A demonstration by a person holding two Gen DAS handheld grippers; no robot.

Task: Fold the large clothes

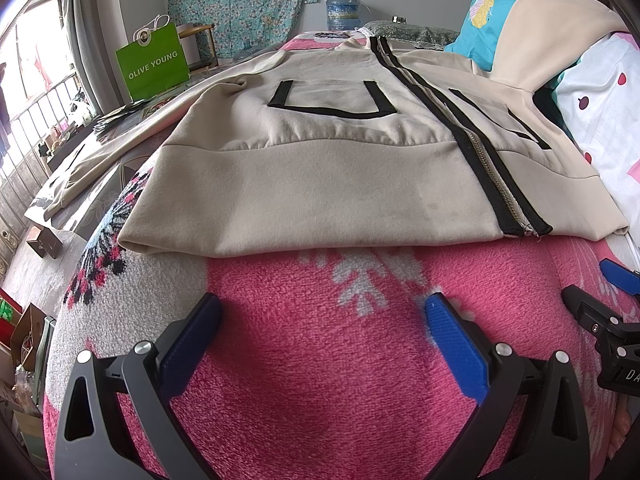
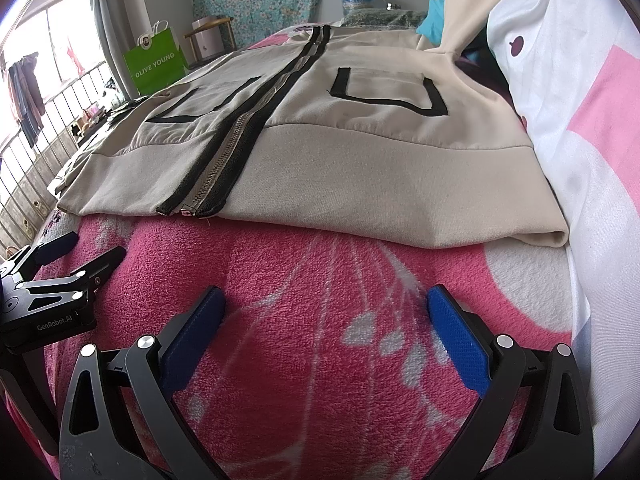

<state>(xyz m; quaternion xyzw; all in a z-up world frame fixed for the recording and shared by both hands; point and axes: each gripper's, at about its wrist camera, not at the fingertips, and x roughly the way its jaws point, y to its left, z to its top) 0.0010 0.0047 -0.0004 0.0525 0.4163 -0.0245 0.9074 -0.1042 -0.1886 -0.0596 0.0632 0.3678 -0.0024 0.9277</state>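
Left jaws: your left gripper (image 1: 322, 316) has its jaws spread wide and empty, low over the pink blanket (image 1: 304, 344), just short of the jacket's hem.
Right jaws: your right gripper (image 2: 326, 312) is the same, spread and holding nothing, with bare fleece between its pads.
Jacket: the beige zip jacket (image 1: 320, 184) lies flat on the bed, front up, hem toward you, zipper (image 1: 476, 148) running away from you between the two black-trimmed pockets.
Blanket risk: the fleece is thick and soft; if you dig in at the hem, you will likely pinch blanket together with jacket and drag both.
Layer risk: the hem is a doubled edge; a shallow bite may catch only the top layer, and the front would peel off the back.
Zipper risk: its lower end looks parted at the hem, so uneven lifting could let the two fronts splay.
Right sleeve: it climbs onto the pillow (image 2: 568, 128) at the right; folding over it may bunch the cloth.
Left sleeve: it trails off toward the bed's left edge (image 1: 80, 176), and may slide down and tug the body askew.
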